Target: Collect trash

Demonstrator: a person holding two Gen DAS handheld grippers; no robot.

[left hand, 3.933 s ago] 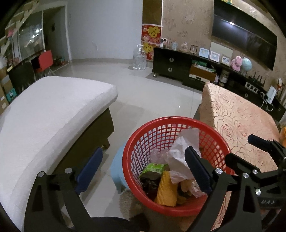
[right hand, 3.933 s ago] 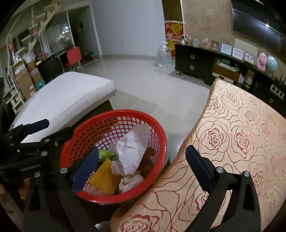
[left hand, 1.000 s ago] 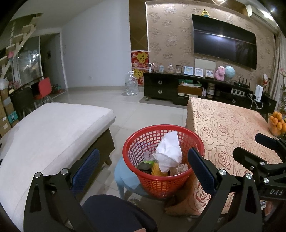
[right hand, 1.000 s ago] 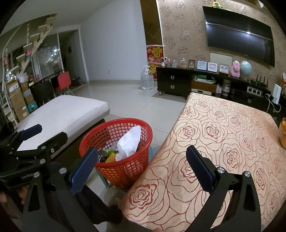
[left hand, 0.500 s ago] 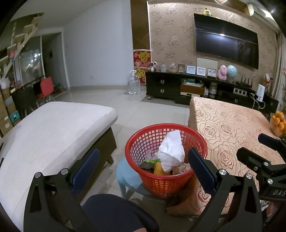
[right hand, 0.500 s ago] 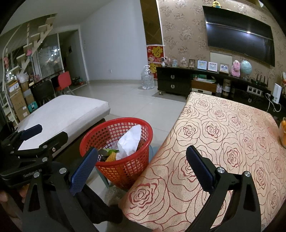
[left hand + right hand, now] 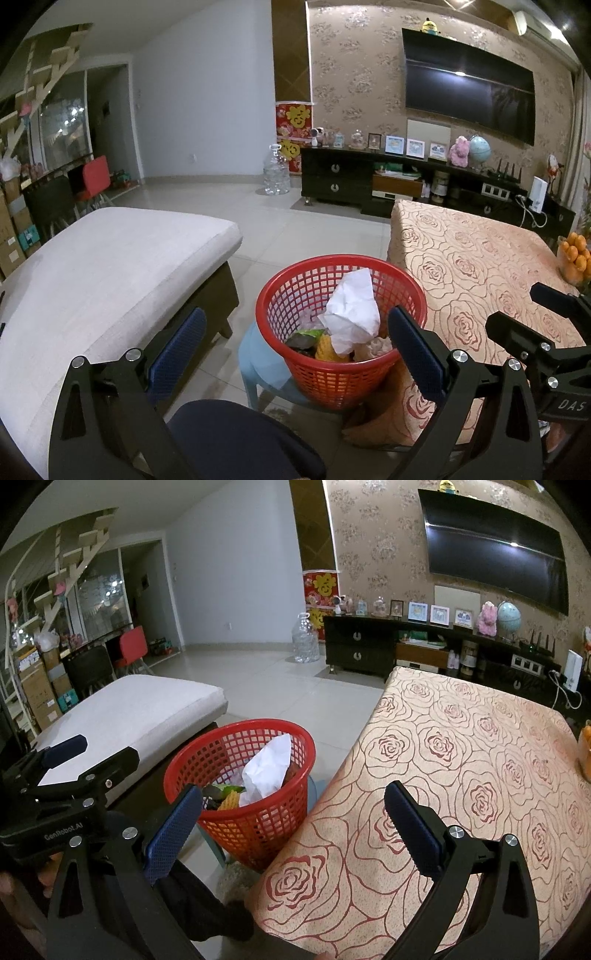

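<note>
A basket [image 7: 341, 376] holding crumpled paper [image 7: 352, 312] sits on a stool [image 7: 258, 363], between a cushioned bench [image 7: 110, 266] on the left and a cloth-covered table [image 7: 480, 266] on the right. A cabinet [image 7: 369, 181] stands against the far wall.

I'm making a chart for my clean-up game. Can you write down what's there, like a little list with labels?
Bin: red basket on a blue stool, between couch and table
In the bin: white crumpled paper, yellow and green wrappers
Table: rose-pattern cloth, oranges at its far right edge
Left gripper: jaws open, holding nothing
Right gripper: jaws open, holding nothing
</note>
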